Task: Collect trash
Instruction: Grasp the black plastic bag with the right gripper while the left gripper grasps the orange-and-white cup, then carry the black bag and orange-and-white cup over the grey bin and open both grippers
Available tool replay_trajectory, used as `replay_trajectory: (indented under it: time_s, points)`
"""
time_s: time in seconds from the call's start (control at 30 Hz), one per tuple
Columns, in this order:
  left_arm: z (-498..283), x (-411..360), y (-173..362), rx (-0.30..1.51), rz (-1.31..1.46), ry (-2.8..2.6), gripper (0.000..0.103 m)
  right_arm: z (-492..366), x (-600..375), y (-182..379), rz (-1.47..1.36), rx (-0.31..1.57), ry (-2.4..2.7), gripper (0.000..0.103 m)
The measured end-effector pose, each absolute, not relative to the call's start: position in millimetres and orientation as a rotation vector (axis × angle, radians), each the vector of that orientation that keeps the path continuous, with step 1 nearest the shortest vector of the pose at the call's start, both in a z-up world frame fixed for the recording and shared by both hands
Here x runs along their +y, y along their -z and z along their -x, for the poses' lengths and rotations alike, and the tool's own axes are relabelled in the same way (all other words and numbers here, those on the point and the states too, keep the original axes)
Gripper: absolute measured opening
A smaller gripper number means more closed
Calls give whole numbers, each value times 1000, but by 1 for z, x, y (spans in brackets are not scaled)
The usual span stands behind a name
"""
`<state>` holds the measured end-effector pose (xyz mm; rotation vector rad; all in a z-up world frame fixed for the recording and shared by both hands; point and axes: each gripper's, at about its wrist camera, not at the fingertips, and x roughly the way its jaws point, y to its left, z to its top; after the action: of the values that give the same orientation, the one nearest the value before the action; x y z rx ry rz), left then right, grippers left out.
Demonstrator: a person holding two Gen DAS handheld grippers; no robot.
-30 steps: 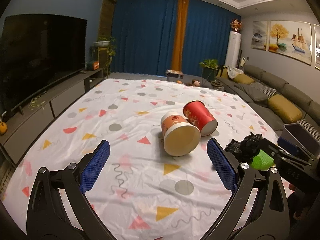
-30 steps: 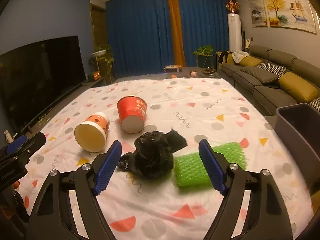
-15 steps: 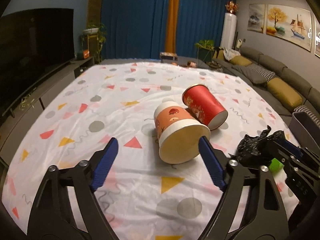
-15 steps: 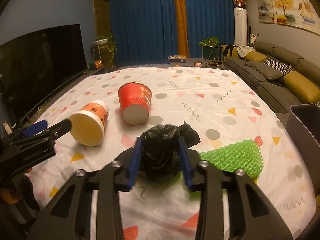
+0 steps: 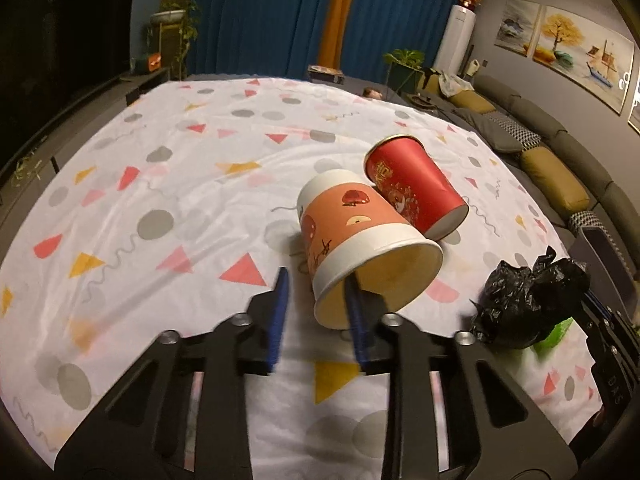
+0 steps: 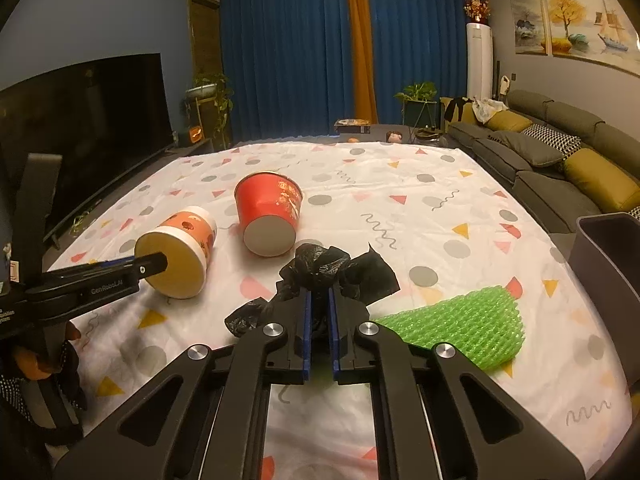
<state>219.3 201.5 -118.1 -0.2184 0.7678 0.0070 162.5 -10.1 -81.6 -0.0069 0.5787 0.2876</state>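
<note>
- Item, orange paper cup (image 5: 352, 216): it lies on its side on the counter (image 5: 168, 168), right of centre in the left view. Its open mouth faces the camera at lower right and its base points to the upper left, so the long axis runs along that diagonal.
- Handling: we judge it light, thin-walled and easily crushed or rolled. The rim is the stiffest place to hold, with one pad inside the mouth and one outside.
- Left tool (image 5: 316, 284): its jaws have just been closing. One pad sits inside the cup's mouth, the other outside, with the wall between them. A gap shows beside the outer pad, so we record no firm pinch yet.
- Item, black plastic bag (image 6: 332, 268): crumpled, at centre of the right view. It is soft, nearly weightless and without a clear axis; any bunched fold serves as a hold.
- Right tool (image 6: 319, 294): its jaws have just been closing and now stand pressed together on the bag's folds.
- Item, red paper cup (image 5: 412, 184): on its side just beside the orange one, with its base towards the right camera.
- Item, green foam net (image 6: 460, 324): lies flat at lower right, soft and springy.
- Grey bin (image 6: 604, 248): at the right edge, likely the destination.
</note>
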Motion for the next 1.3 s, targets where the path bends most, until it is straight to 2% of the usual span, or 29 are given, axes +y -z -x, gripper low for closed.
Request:
replay_trajectory:
  time_s: [0.1, 0.23, 0.6, 1.3]
  points:
    - [-220, 200, 119, 769, 219, 8, 7, -161, -10, 81, 9, 568, -285, 8]
    - [-218, 201, 118, 754, 234, 17, 2, -161, -11, 81, 4, 564, -280, 8]
    - [-194, 203, 105, 706, 243, -2, 2, -155, -14, 77, -4, 542, -274, 4]
    - [-116, 157, 56, 589, 187, 49, 2, -88, -53, 19, -55, 385, -284, 4]
